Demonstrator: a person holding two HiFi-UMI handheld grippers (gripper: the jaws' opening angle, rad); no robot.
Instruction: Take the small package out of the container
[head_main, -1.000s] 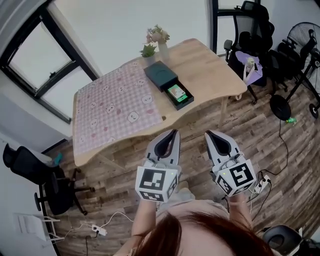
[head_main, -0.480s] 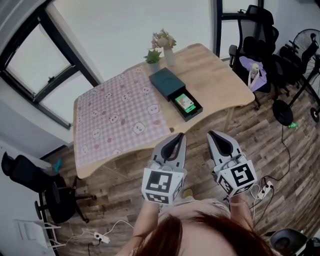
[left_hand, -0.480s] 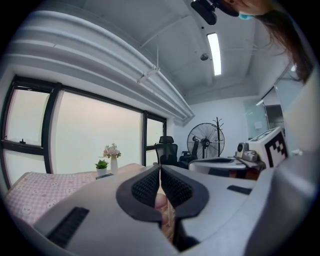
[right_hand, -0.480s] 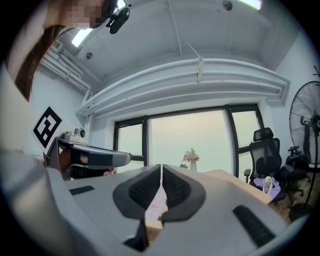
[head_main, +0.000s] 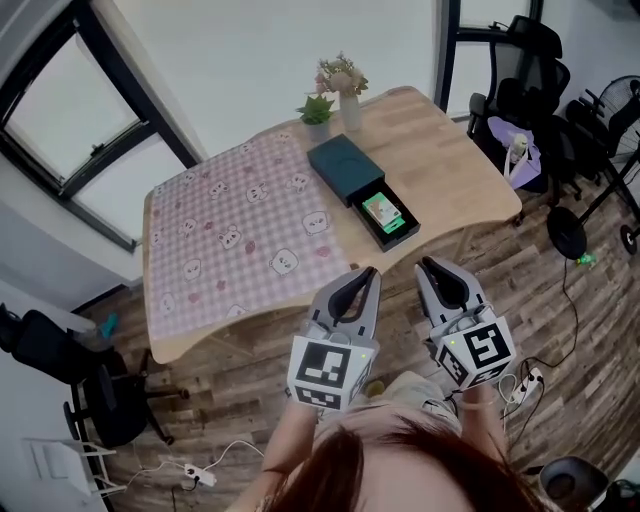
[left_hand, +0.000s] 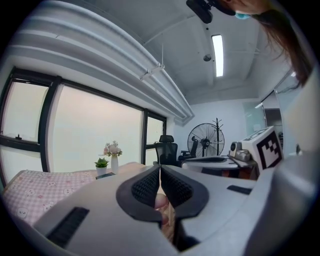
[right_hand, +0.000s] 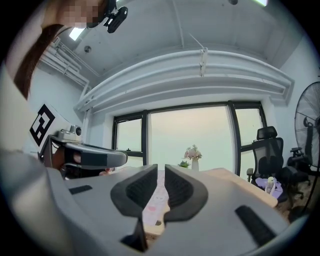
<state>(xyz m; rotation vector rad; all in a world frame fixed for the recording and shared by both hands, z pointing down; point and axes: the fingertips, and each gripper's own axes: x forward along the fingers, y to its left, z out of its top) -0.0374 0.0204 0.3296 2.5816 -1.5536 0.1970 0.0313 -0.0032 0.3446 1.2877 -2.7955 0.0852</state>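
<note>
A dark green container (head_main: 343, 164) lies on the wooden table (head_main: 440, 150), its drawer pulled out toward the near edge. The small green package (head_main: 383, 212) lies in that open drawer. Both grippers hang in the air short of the table's near edge, apart from the container. My left gripper (head_main: 369, 271) is shut, its pads meeting with nothing between them (left_hand: 160, 167). My right gripper (head_main: 428, 262) shows a narrow empty gap between its pads (right_hand: 161, 168); its jaws have just been opening.
A pink checked cloth (head_main: 230, 225) covers the table's left half. A flower vase (head_main: 347, 95) and a small plant (head_main: 317, 110) stand at the far edge. Office chairs (head_main: 520, 60) and a fan (head_main: 615, 110) crowd the right; another chair (head_main: 60, 350) stands at the left.
Both grippers have moved forward toward the table, which now sits nearer and lower in the head view. The container and package have not shifted on the table.
</note>
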